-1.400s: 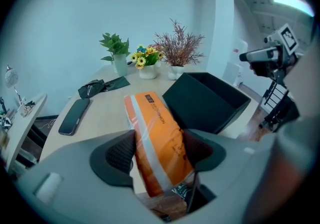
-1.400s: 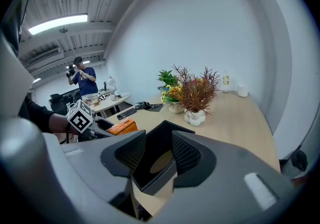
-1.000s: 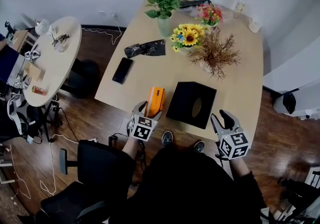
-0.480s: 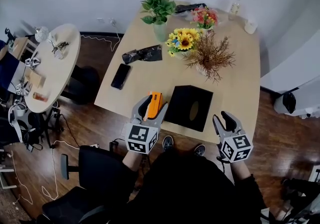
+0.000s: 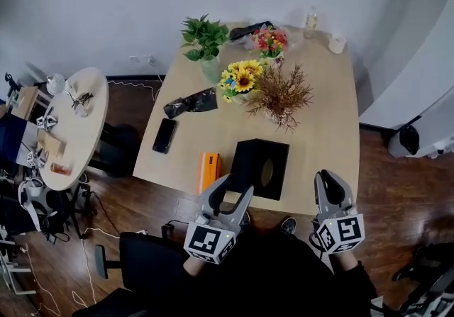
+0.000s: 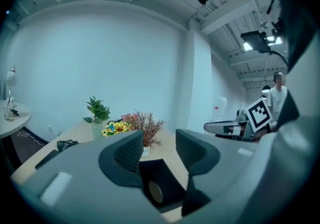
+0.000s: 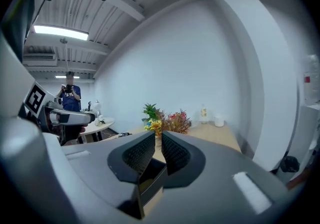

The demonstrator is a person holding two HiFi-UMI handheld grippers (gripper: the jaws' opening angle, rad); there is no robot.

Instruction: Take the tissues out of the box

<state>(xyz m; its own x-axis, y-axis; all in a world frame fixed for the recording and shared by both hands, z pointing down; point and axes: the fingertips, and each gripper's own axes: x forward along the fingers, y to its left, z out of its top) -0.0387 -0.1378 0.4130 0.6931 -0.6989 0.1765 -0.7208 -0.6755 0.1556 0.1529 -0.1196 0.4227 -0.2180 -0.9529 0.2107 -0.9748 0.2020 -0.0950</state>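
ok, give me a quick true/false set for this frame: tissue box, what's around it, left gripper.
1. The black square tissue box sits on the light wooden table, near its front edge. True.
2. A tissue sticks up out of the box's oval opening. False: nothing shows above the opening.
3. The flat orange pack lies on the table just left of the box. True.
4. The left gripper grips the orange pack. False: it is off the table's front edge, its jaws closing with nothing between them.
5. The black phone lies on the round side table. False: it is on the wooden table, near its left edge.
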